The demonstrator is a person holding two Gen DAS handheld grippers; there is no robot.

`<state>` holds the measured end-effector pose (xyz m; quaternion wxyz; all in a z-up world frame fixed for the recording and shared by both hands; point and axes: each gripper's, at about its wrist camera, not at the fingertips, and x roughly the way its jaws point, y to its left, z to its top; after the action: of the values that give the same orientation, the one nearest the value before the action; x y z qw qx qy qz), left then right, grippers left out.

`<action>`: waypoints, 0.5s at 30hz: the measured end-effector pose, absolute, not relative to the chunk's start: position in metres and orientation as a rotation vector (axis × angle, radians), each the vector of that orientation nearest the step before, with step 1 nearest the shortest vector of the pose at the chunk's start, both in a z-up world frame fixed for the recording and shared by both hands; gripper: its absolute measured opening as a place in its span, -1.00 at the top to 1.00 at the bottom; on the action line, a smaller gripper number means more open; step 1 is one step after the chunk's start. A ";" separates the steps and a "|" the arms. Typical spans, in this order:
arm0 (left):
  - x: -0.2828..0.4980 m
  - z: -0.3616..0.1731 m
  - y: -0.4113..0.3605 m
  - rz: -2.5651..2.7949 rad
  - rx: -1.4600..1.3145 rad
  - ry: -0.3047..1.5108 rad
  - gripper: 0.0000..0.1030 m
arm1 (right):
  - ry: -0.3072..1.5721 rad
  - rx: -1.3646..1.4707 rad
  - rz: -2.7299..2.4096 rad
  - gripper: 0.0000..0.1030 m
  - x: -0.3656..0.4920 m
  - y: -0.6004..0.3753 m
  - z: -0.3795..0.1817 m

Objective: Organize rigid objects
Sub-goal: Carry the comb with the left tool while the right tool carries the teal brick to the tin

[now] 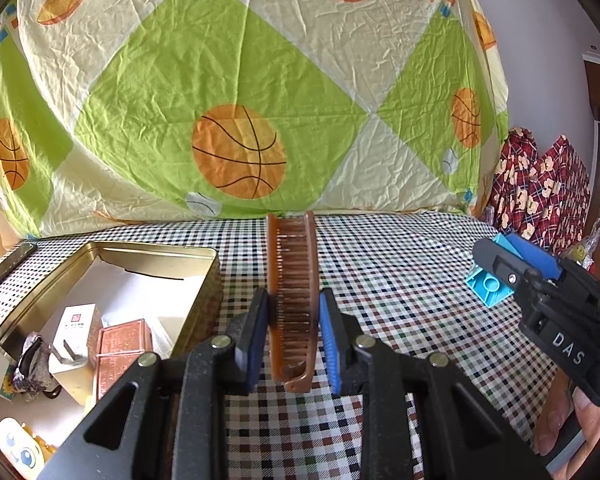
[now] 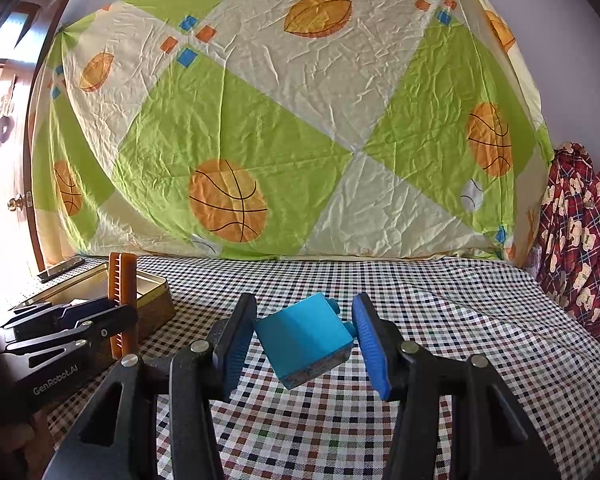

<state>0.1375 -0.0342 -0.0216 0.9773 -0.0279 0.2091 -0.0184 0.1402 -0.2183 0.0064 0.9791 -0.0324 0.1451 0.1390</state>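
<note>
Over a checked tablecloth (image 1: pixel 400 280), the left gripper (image 1: pixel 294 320) is clamped on a brown comb (image 1: pixel 294 276), its blue pads pressing the comb's two long sides, the comb raised off the cloth and pointing away from the camera; just left of the comb sits an open gold tin (image 1: pixel 204 280), its rim beside the gripper's left finger; inside the tin lie a white plug adapter (image 1: pixel 70 356), a copper-coloured box (image 1: pixel 122 344) and a small white carton (image 1: pixel 80 318), packed close together; the right gripper (image 2: pixel 304 340), well to the right of the tin, is closed on a blue building block (image 2: pixel 306 336), held tilted above the cloth with its studs toward the right pad; behind the tin hangs a green-and-cream sheet (image 1: pixel 236 80) printed with basketballs; a dark flat case (image 1: pixel 10 264) lies on the cloth beyond the tin's far left corner.
</note>
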 end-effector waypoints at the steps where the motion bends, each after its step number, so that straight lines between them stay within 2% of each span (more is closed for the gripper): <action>1: 0.136 -0.021 -0.033 -0.036 -0.055 0.418 0.54 | 0.292 -0.066 0.282 -0.02 0.139 -0.217 0.006; 15: 0.118 -0.018 -0.022 -0.017 -0.055 0.385 0.54 | 0.292 -0.072 0.309 -0.01 0.134 -0.209 0.005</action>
<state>0.1178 -0.0224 -0.0182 0.9812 -0.0273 0.1911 -0.0087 0.1335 -0.2087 0.0051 0.9768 -0.0359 0.1450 0.1533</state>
